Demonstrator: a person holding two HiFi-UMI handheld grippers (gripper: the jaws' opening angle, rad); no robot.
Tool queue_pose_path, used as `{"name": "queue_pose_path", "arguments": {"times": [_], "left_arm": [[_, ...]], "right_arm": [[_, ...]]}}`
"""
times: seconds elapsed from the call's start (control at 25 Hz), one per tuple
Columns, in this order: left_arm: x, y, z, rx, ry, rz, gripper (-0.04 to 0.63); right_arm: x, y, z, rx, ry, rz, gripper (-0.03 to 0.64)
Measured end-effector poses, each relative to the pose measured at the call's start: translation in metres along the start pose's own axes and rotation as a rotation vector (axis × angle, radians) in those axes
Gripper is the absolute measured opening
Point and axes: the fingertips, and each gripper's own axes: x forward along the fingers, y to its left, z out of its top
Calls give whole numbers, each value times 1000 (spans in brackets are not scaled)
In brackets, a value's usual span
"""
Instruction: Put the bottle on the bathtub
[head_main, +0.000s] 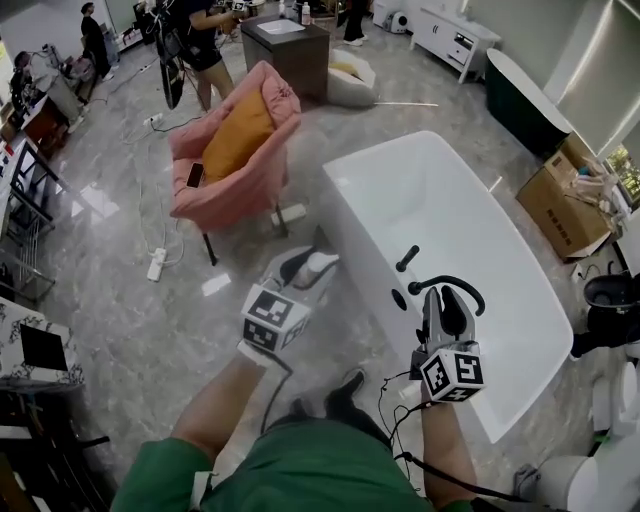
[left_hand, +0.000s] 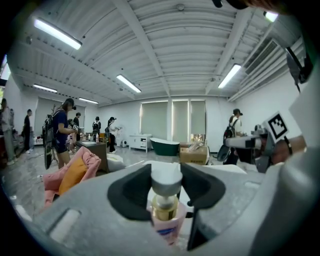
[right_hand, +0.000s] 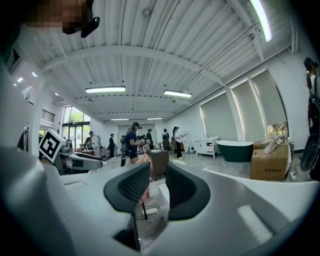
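In the left gripper view, my left gripper (left_hand: 166, 187) is shut on a pink bottle (left_hand: 166, 227) with a gold neck and a white cap, held upright between the jaws. From the head view, the left gripper (head_main: 312, 268) holds the bottle (head_main: 320, 265) over the floor, just left of the white bathtub (head_main: 460, 205) and near its side wall. My right gripper (head_main: 447, 297) hangs over the tub's near rim, beside the black faucet (head_main: 447, 284). Its jaws (right_hand: 158, 192) stand a narrow gap apart with nothing between them.
A pink armchair (head_main: 235, 150) with an orange cushion stands left of the tub, with a power strip (head_main: 156, 263) on the floor nearby. A cardboard box (head_main: 560, 205) and a dark green tub (head_main: 525, 100) sit to the right. A dark cabinet (head_main: 285, 45) and people are at the back.
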Motion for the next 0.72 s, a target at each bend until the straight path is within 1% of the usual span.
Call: {"name": "queue_pose_path", "arguments": {"times": [0.16, 0.32, 0.48, 0.6, 0.72], "left_arm": [[59, 0, 4, 17, 28, -4, 179], [115, -2, -5, 20, 61, -6, 179], [168, -4, -12, 28, 89, -15, 179], [209, -6, -20, 28, 118, -37, 179], [247, -3, -36, 31, 158, -73, 179]], "right_arm": [[23, -41, -5, 30, 8, 13, 98], [39, -74, -12, 48, 12, 26, 98], [51, -105, -10, 51, 14, 31, 98], [54, -133, -10, 54, 12, 6, 98], [56, -152, -18, 73, 14, -38, 98]]}}
